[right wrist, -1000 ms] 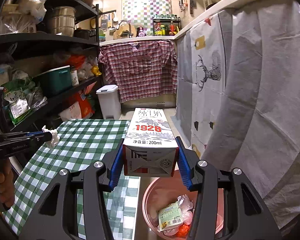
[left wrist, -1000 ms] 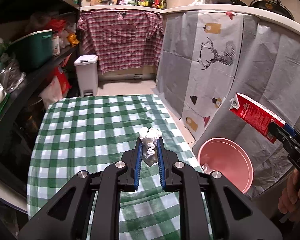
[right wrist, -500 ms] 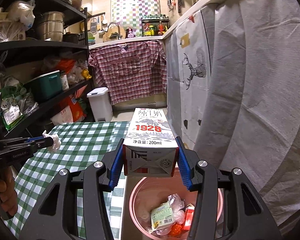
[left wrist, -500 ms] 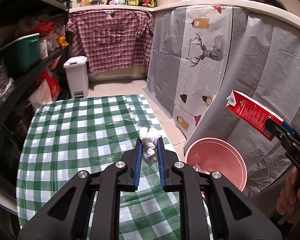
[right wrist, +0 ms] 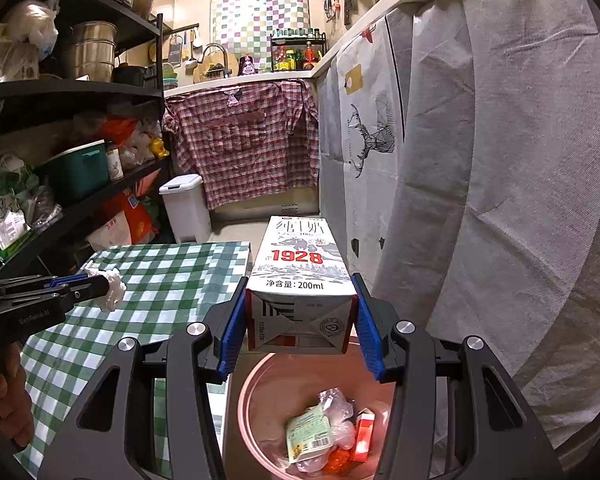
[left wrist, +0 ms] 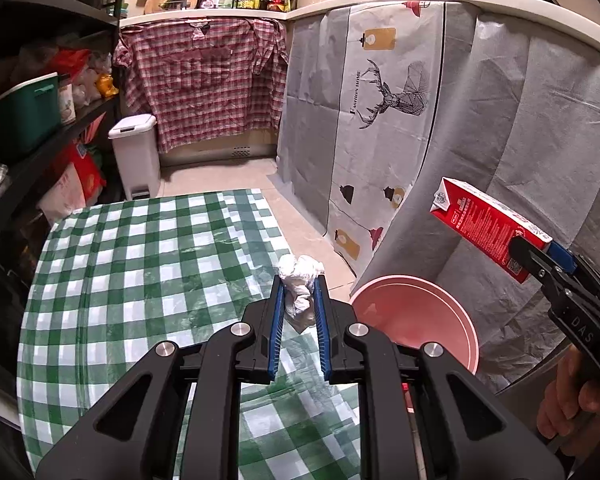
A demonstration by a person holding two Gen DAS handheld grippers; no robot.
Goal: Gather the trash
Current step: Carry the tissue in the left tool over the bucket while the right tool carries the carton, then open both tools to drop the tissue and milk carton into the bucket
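Observation:
My left gripper [left wrist: 298, 286] is shut on a crumpled white tissue [left wrist: 300, 276] and holds it above the right edge of the green checked table [left wrist: 140, 272], near the pink bin [left wrist: 420, 320]. It also shows in the right wrist view [right wrist: 100, 284] with the tissue [right wrist: 114, 290]. My right gripper [right wrist: 300, 312] is shut on a red and white milk carton [right wrist: 300, 276], held level above the pink bin [right wrist: 260, 400]. The carton also shows in the left wrist view [left wrist: 484, 228]. The bin holds several wrappers and a small red box.
A grey deer-print cloth [left wrist: 380, 92] covers the counter front on the right. A white pedal bin [left wrist: 136, 156] stands by a hanging plaid shirt [left wrist: 204, 80]. Dark shelves [right wrist: 80, 92] with pots and bags line the left.
Both grippers have moved right and forward with their loads. The carton now hangs over the bin's opening, and the tissue is nearer the table's right edge.

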